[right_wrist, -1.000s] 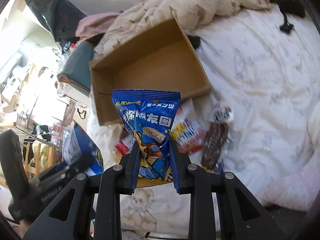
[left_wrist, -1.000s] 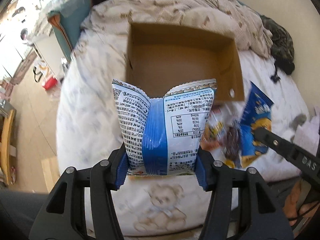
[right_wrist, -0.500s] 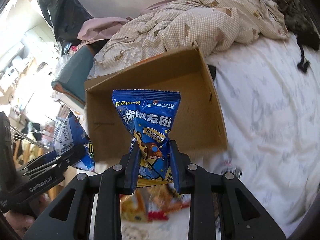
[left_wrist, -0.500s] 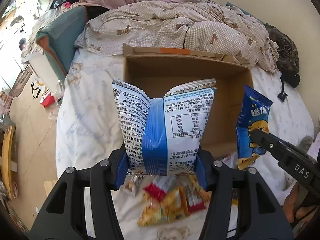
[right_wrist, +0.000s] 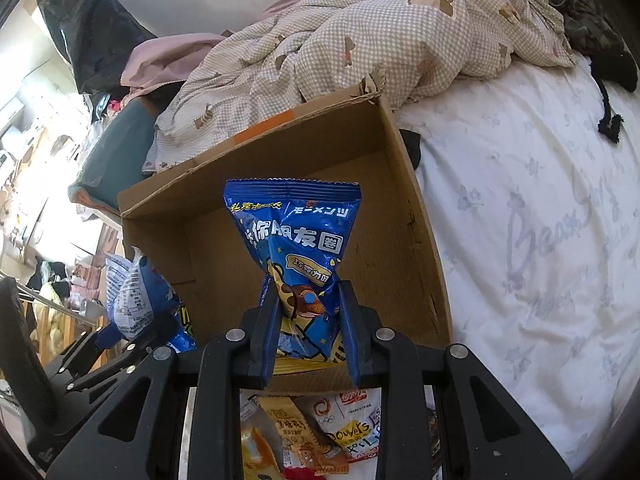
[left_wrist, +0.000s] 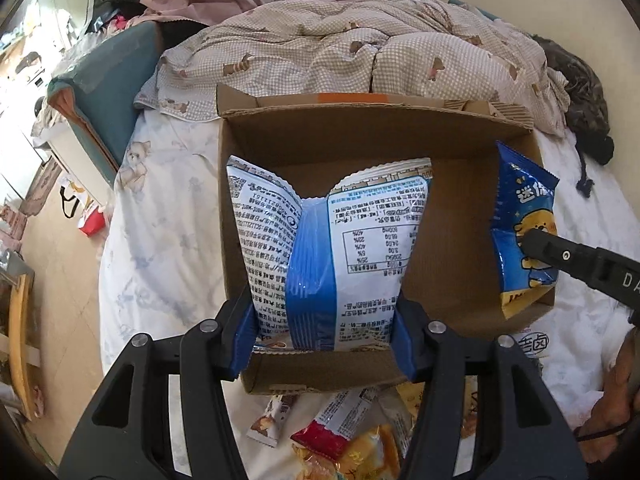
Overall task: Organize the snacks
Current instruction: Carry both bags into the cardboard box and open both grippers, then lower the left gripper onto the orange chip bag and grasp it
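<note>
Two snack bags are held above the open cardboard box, which sits on the bed; no packet is seen lying on the visible part of the box floor, so the sorting appears to be at an early stage; the pile of loose snacks at 6 o'clock, outside the near wall of the box, is yet to be moved. Largest first: the bed, with a checked duvet heaped at 12 o'clock beyond the box; then the box, its flaps open and its interior bare where visible; then the white-and-blue bag, printed back facing the camera, pinched by its lower part in the left gripper, jaws pressed onto its sides, the bag over the near half of the box; then the dark blue bag, cartoon front facing, pinched low down in the right gripper, jaws closed on a crumpled waist, over the near edge of the box.

Left wrist view only: the whole box rim, the far flaps with an orange strip, and the dark blue bag at 3 o'clock near the right wall; a floor with clutter at 9 o'clock. Right wrist view only: the printed fronts of the loose packets; the white-and-blue bag at 8 o'clock beside the left wall of the box; plain sheet at 3 o'clock. Judged remaining: release both bags, then gather the pile.
</note>
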A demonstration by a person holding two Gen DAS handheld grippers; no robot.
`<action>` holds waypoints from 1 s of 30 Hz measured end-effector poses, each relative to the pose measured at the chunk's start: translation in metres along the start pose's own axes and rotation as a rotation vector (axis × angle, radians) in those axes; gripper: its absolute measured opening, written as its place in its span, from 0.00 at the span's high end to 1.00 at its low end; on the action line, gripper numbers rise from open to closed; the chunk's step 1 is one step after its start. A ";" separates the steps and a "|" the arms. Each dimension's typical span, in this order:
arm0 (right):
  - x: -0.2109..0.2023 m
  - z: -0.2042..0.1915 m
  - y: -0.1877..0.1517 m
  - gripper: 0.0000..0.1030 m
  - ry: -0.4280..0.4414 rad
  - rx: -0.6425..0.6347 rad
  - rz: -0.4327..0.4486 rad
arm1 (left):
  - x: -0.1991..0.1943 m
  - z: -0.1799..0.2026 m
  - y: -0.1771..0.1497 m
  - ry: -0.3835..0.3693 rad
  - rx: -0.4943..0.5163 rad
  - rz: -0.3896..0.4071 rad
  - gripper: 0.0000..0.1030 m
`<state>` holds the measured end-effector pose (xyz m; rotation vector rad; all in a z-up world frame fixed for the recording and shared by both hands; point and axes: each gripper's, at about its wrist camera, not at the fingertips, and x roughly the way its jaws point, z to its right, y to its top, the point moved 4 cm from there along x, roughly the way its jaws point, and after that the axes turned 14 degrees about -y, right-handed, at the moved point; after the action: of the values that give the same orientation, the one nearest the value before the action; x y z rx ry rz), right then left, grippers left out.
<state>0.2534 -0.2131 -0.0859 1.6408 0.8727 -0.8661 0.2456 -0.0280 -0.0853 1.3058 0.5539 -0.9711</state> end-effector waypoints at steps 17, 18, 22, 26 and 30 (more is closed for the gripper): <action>0.011 0.006 -0.005 0.26 0.032 0.069 -0.053 | -0.015 -0.003 0.001 0.009 -0.009 0.069 0.13; 0.009 0.007 -0.005 0.25 0.039 0.075 -0.041 | -0.018 -0.003 0.001 0.008 -0.012 0.086 0.08; 0.004 0.001 -0.003 0.25 0.047 0.039 -0.020 | -0.020 -0.006 0.001 -0.019 -0.035 0.084 0.07; 0.004 -0.001 -0.004 0.25 0.046 0.021 -0.025 | -0.022 -0.009 0.001 -0.030 -0.052 0.085 0.07; 0.001 0.001 -0.003 0.25 0.048 0.032 -0.024 | -0.033 -0.011 0.000 -0.028 -0.057 0.110 0.07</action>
<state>0.2514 -0.2130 -0.0881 1.6883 0.9177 -0.8641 0.2308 -0.0080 -0.0611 1.2570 0.4796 -0.8754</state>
